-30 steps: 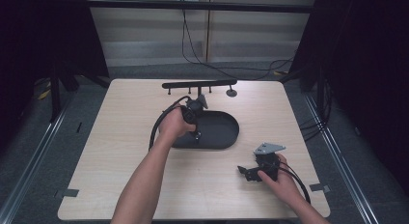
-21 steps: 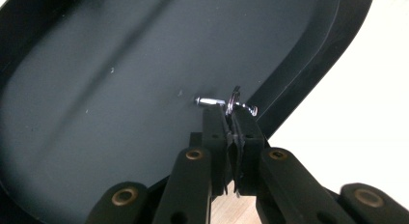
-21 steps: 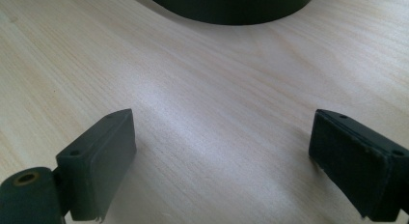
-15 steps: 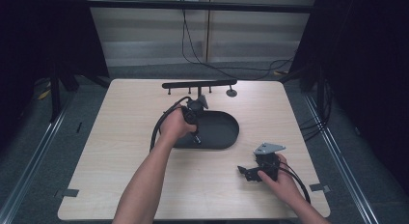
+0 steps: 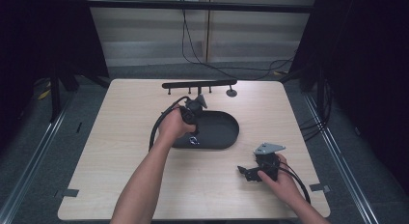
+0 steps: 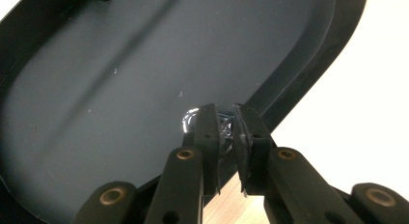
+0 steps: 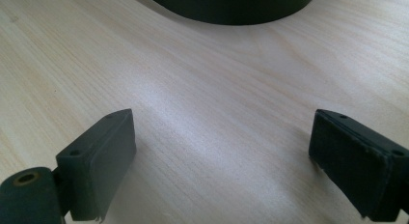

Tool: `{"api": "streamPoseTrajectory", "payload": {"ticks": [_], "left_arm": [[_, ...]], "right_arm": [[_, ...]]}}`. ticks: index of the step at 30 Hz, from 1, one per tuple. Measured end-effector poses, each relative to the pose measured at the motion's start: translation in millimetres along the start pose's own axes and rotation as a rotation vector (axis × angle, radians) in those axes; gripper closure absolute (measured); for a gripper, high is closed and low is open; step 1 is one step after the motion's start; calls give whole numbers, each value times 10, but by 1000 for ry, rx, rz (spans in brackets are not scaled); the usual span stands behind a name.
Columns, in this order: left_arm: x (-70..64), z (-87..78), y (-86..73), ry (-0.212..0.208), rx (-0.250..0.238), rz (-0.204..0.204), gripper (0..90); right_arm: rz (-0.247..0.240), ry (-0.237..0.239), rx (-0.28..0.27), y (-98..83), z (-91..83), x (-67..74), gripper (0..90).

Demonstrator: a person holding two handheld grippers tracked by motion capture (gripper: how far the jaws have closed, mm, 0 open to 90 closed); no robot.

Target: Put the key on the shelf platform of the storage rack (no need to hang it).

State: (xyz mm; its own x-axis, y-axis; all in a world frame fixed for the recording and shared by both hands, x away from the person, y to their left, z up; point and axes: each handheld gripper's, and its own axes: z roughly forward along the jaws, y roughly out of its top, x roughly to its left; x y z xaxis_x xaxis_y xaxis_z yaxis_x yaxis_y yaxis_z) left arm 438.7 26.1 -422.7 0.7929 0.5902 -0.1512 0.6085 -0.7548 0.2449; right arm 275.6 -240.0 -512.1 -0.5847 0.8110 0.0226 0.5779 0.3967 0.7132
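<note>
The left gripper points down into a dark oval tray, its jaws drawn nearly together around a small shiny object that lies on the tray floor close to the near rim. In the high view that object shows as a pale glint just below the left hand. Whether the pads already pinch it I cannot tell; a narrow gap shows between them, and the thing glints at and just beyond the tips.

To do this step well, I judge the jaws should straddle the object squarely and press down to the tray floor before closing, since something this thin and glossy is likely to slip out. Lifting straight up would keep it clear of the raised rim beside it.

The object looks metallic or glassy and ring-like, but it is too small to name.

To the right, the right gripper rests low over the bare wooden table, jaws spread wide and empty, the tray's edge ahead of it.
</note>
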Motion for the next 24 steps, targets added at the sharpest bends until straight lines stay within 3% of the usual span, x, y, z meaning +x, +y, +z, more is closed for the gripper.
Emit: {"api": "streamPoseTrajectory", "payload": {"ticks": [24], "left_arm": [[-4, -192, -92, -5, -33, -9, 687]], "right_arm": [[0, 0, 0, 0, 0, 0, 88]]}}
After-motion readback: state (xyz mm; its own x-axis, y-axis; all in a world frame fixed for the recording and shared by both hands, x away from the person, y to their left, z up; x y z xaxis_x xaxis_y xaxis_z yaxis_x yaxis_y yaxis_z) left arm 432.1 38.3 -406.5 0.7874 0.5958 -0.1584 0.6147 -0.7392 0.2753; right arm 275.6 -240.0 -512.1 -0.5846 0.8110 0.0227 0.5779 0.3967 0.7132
